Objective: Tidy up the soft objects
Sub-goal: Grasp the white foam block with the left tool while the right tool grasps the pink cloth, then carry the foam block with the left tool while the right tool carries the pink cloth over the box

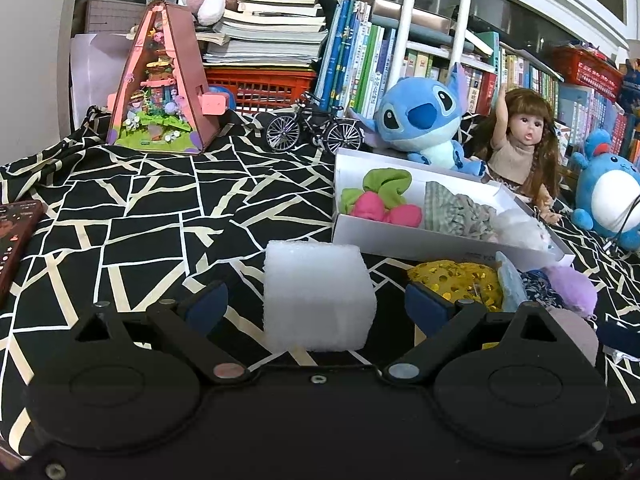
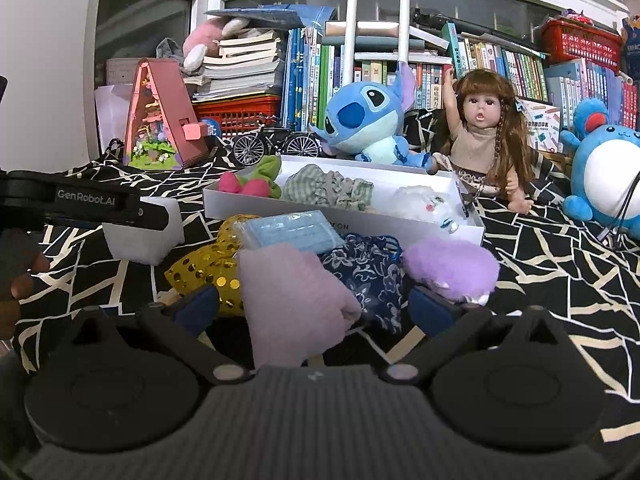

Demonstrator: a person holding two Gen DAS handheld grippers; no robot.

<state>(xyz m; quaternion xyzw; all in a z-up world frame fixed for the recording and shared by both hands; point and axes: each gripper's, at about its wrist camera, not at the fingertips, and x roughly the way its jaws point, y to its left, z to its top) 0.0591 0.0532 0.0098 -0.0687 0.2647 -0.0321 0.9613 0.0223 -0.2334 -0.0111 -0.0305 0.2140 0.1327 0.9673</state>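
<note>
A white foam block (image 1: 318, 298) stands on the black patterned cloth between the wide-open fingers of my left gripper (image 1: 316, 306), untouched by either pad. It also shows in the right wrist view (image 2: 144, 236), partly behind the left gripper's arm. My right gripper (image 2: 316, 306) is open around a folded pale pink cloth (image 2: 294, 304). Around it lie a gold sequin pouch (image 2: 208, 270), a blue mask pack (image 2: 290, 234), a navy floral pouch (image 2: 368, 276) and a purple fluffy ball (image 2: 452, 268). The white box (image 2: 348, 222) holds pink-green socks, a green checked cloth and a white plush.
A Stitch plush (image 2: 364, 120), a doll (image 2: 484, 136) and a blue round plush (image 2: 604, 176) stand behind the box. A model bicycle (image 1: 314, 128), a pink triangular diorama (image 1: 162, 84), book stacks and red crates line the back. A dark red book (image 1: 16, 236) lies at the left edge.
</note>
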